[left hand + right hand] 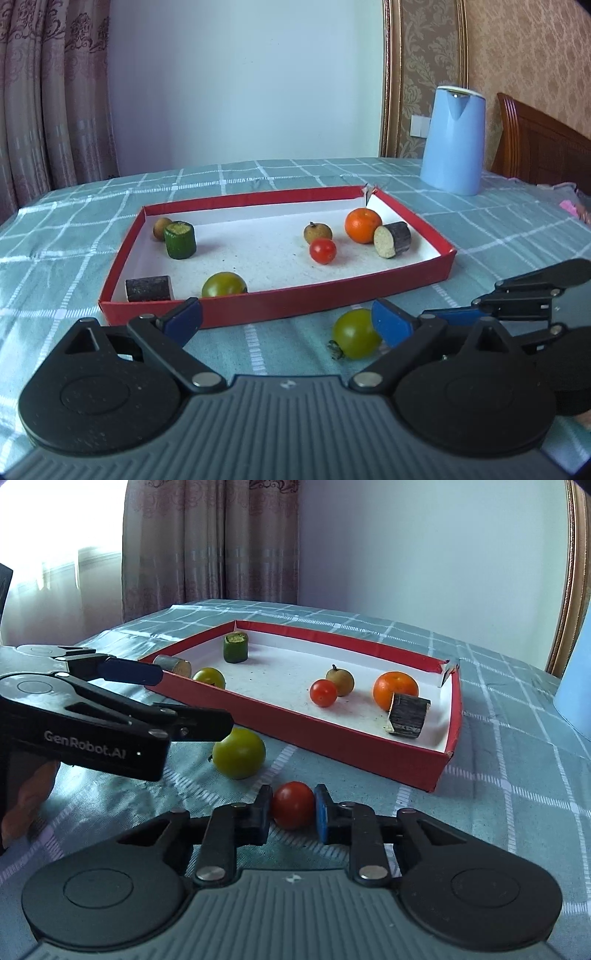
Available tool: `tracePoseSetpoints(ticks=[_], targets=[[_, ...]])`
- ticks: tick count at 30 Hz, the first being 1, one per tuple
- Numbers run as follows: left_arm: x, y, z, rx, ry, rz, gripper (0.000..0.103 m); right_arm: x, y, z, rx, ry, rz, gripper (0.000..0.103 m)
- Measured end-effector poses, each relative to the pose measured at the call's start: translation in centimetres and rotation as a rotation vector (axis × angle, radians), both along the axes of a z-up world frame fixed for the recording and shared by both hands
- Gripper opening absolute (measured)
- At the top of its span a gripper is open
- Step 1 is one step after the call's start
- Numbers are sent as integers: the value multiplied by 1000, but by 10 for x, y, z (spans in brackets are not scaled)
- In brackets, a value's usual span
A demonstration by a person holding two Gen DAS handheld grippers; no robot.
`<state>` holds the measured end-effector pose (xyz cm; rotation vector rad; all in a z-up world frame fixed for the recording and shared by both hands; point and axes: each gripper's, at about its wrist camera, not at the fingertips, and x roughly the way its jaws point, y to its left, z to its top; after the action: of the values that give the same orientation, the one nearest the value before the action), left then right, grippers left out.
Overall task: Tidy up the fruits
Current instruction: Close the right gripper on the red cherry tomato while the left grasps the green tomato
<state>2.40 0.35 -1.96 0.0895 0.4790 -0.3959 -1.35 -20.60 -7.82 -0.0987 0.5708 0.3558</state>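
The right gripper (292, 814) pinches a red tomato (293, 805), seemingly resting on the tablecloth (498, 812) near the red tray's (369, 746) front edge. The left gripper (286, 319) gapes beside a green tomato (354, 334); nudged, that could roll away.

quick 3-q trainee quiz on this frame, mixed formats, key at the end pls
1. True or false: the right gripper has its pads on either side of a red tomato on the tablecloth.
2. How many green tomatoes lie outside the red tray? A) none B) one C) two
3. Fill in: the left gripper is ____, with a green tomato by its right finger.

Key: 1 true; 2 B; 3 open
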Motion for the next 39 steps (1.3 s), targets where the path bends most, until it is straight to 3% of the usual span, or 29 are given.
tracePoseSetpoints(ticks=[6, 10, 16, 23, 25, 26, 27, 30, 35, 37, 39], targets=[[-1, -11, 3, -17, 14, -46, 97, -5, -23, 4, 1, -61, -178, 23], [2, -31, -1, 36, 32, -79, 97, 8, -44, -2, 28, 20, -264, 23], [6, -51, -13, 109, 64, -119, 97, 10, -45, -3, 26, 20, -267, 23], [19, -53, -23, 122, 153, -126, 99, 9, -47, -4, 34, 23, -267, 24], [18, -53, -23, 124, 148, -125, 98, 9, -48, -4, 42, 25, -260, 28], [17, -54, -23, 127, 141, -124, 98, 9, -48, -4, 49, 27, -249, 35], [16, -54, -22, 126, 132, -123, 96, 9, -48, -4, 57, 31, -233, 42], [11, -55, -19, 136, 91, -125, 93, 9, -48, -4, 62, 34, -218, 43], [17, -58, -20, 141, 113, -146, 80, 10, -47, -5, 61, 35, -216, 44], [16, -60, -18, 142, 102, -187, 62, 10, -49, -5, 71, 37, -214, 44], [12, -63, -18, 152, 88, -207, 57, 10, -47, -5, 62, 35, -214, 44]])
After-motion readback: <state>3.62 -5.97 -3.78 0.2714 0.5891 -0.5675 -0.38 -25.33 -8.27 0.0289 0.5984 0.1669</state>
